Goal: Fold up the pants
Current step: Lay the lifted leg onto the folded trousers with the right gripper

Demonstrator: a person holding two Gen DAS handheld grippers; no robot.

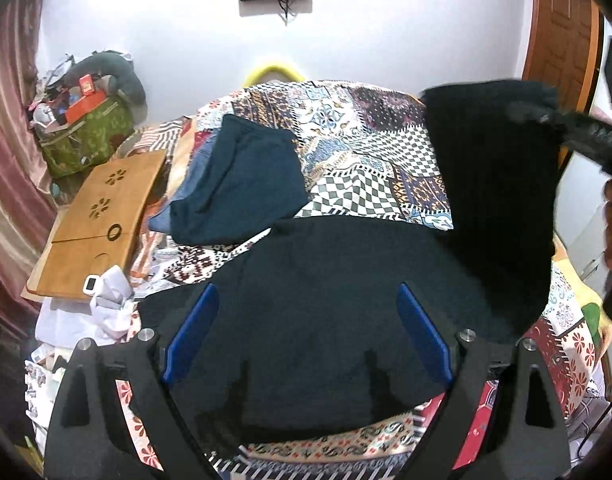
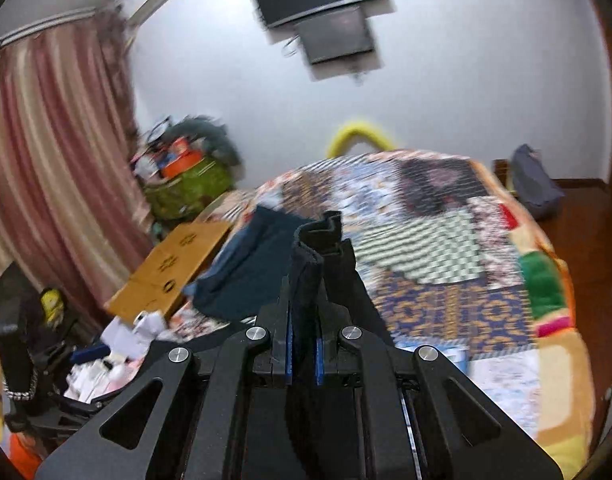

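bedspread (image 1: 365, 152) patchwork | pants (image 1: 337, 300) on it | wall (image 1: 166, 20) white

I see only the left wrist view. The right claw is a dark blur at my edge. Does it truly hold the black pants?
Observer: Yes. The right claw is shut on a bunch of the black pants.
Operator: Does cloth pass beyond its fingertips?
Observer: Yes, a folded edge sticks up past them.
Operator: What lies beyond the far right of the patchwork blanket?
Observer: A grey-blue bag lies there.
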